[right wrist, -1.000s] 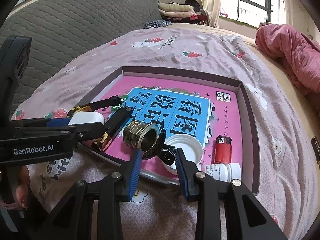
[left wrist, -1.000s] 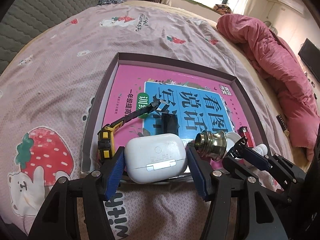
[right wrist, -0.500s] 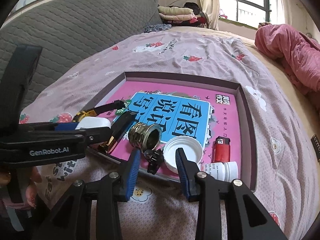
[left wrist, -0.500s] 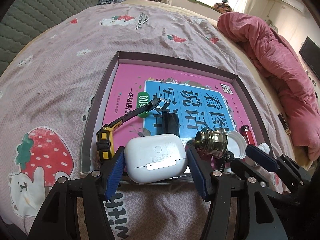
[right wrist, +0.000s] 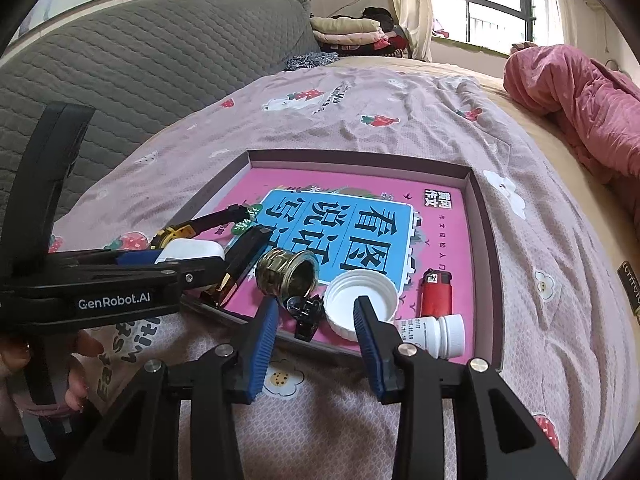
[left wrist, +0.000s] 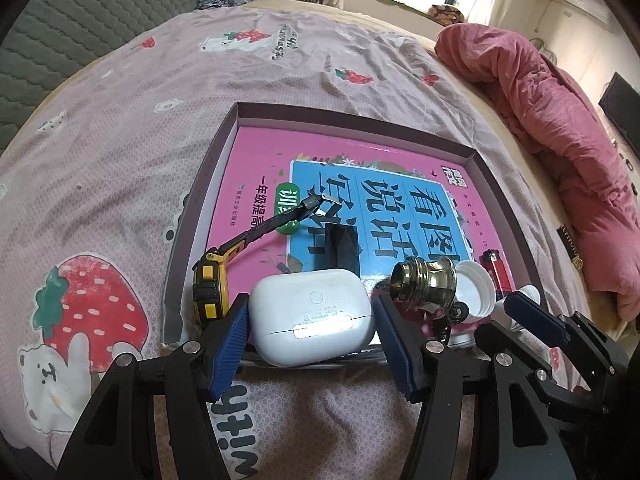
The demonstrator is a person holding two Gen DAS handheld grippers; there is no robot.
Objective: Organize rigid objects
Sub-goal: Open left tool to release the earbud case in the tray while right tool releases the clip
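Here, a shallow tray [left wrist: 192, 216] with a pink and blue book cover [right wrist: 440, 216] lining its floor is seen lying on a bedspread printed with strawberries [left wrist: 120, 160]. The left gripper [left wrist: 312, 344] is held at the tray's near edge, and a white earbud case [left wrist: 310, 316] is clasped between its blue pads, which press on both sides of it. Just to the left of the case a yellow tape measure [left wrist: 208, 292] is found, its blade run out over the book cover. The right gripper [right wrist: 316, 332] is seen with its jaws parted and nothing clamped; they have just been opening, and a small black clip [right wrist: 306, 312] lies between the pads, touched by neither. A brass fitting [right wrist: 286, 272] lies on its side just beyond the clip, and a white cap [right wrist: 360, 300] rests open side up beside it, the right pad standing in front of its rim. Further right, a red lighter [right wrist: 436, 294] and a small white bottle [right wrist: 436, 336] are laid near the tray's near wall. A crumpled pink blanket [left wrist: 560, 120] is heaped on the bed's far side.
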